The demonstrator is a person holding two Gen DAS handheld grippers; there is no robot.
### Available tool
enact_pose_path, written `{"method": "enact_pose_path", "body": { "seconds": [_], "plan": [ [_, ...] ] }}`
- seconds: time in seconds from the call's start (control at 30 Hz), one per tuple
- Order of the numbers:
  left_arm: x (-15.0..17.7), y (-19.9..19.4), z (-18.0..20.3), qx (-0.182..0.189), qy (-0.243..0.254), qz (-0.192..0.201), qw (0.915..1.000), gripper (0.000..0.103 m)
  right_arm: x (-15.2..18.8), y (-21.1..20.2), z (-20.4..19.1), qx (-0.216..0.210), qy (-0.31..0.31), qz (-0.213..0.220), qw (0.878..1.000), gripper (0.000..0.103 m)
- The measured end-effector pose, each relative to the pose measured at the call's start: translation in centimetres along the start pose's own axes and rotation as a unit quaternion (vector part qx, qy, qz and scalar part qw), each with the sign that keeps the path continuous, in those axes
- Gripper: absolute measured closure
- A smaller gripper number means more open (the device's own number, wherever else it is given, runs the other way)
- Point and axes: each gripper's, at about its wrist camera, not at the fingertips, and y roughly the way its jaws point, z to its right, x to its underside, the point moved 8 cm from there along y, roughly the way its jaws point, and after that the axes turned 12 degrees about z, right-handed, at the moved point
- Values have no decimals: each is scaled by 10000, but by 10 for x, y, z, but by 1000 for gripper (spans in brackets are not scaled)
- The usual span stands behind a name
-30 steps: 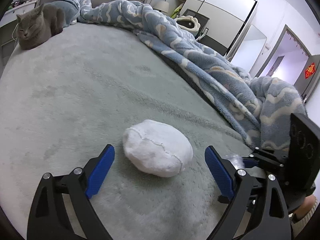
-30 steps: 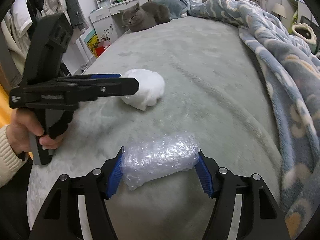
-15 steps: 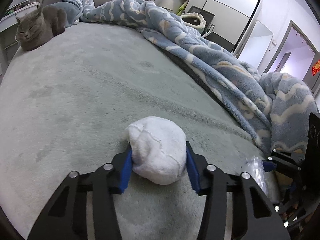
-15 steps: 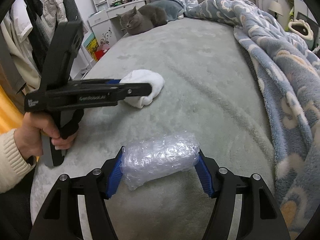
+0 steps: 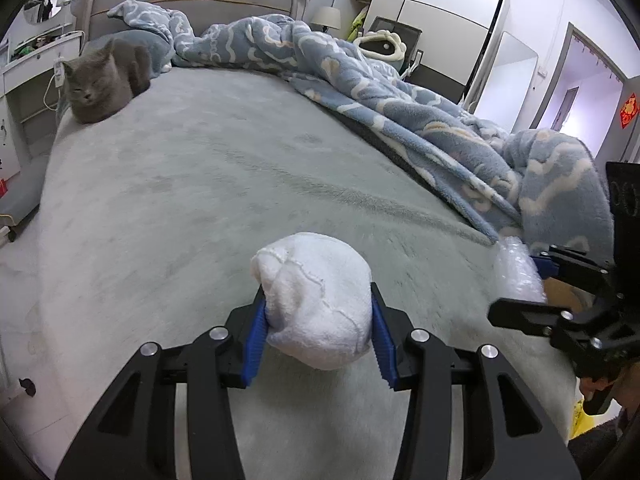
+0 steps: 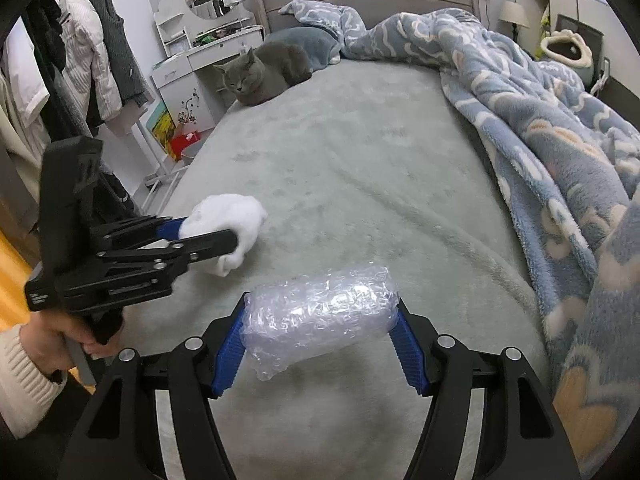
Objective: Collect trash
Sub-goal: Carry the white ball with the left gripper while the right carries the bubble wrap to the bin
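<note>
Left gripper (image 5: 316,334) just clamped white wad (image 5: 314,300), now lifting off bed (image 5: 200,200). Right gripper (image 6: 320,340) still holds bubble-wrap roll (image 6: 320,314) beside wad. Both pieces secured; bin next.

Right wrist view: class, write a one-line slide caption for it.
Right gripper clamps a bubble-wrap roll above the bed; left gripper holds a white wad.

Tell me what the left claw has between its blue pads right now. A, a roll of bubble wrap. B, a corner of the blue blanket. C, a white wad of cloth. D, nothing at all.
C: the left claw has its blue pads pressed on both sides of the white wad of cloth, while the bubble wrap sits in the right claw.
</note>
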Motion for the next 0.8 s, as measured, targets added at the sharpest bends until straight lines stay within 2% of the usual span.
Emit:
{"method": "enact_pose_path", "body": {
  "seconds": [0.37, 0.6, 0.8],
  "plan": [
    [22, -69, -16, -143, 60, -4, 9999, 54, 13, -13, -40, 131, 86, 123, 9998, 37],
    [41, -105, -25, -260, 171, -95, 9995, 54, 14, -18, -73, 48, 118, 250, 9996, 37],
    [59, -127, -49, -457, 102, -278, 9985, 54, 13, -16, -108, -68, 72, 295, 9995, 37]
  ]
}}
